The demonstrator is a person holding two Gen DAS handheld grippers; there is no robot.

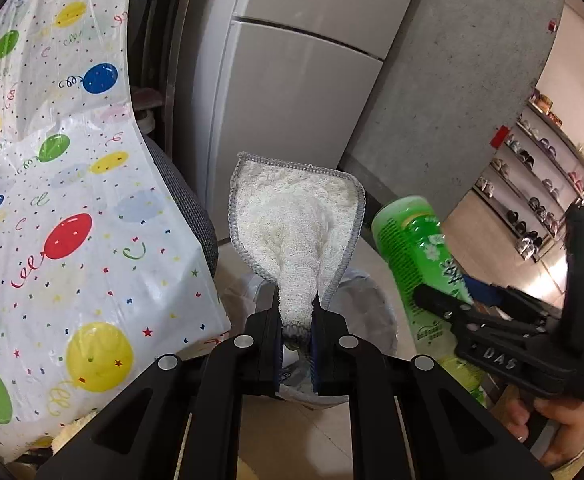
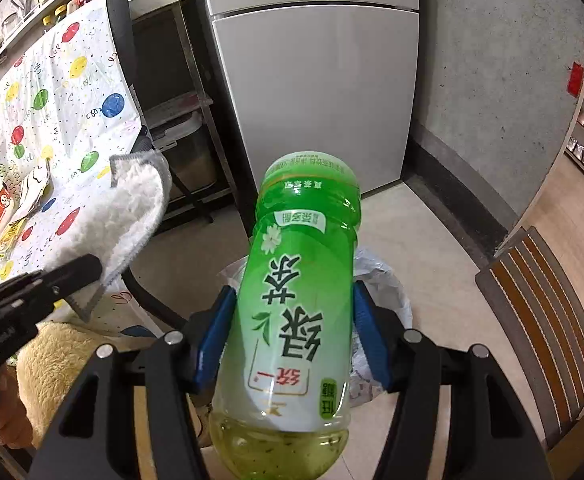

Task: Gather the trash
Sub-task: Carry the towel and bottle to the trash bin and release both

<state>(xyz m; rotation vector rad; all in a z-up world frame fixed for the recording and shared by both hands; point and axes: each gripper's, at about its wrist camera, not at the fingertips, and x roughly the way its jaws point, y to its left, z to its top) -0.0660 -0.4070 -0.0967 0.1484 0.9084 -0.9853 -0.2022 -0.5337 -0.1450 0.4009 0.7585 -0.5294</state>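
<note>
Jaws of the left gripper are pinched almost shut on a white cloth, which stands up ahead of them. Jaws of the right gripper stand half open, clamping a green tea bottle with some liquid inside. Below and beyond both jaws sits a trash bin lined with a plastic bag; its contents are hidden. I judge the carrying step is ending; next, the bottle must come over the bin and be released.

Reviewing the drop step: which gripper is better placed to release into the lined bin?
Right, probably: right gripper holds the green bottle above the lined bin. Left gripper holds a cloth.
</note>
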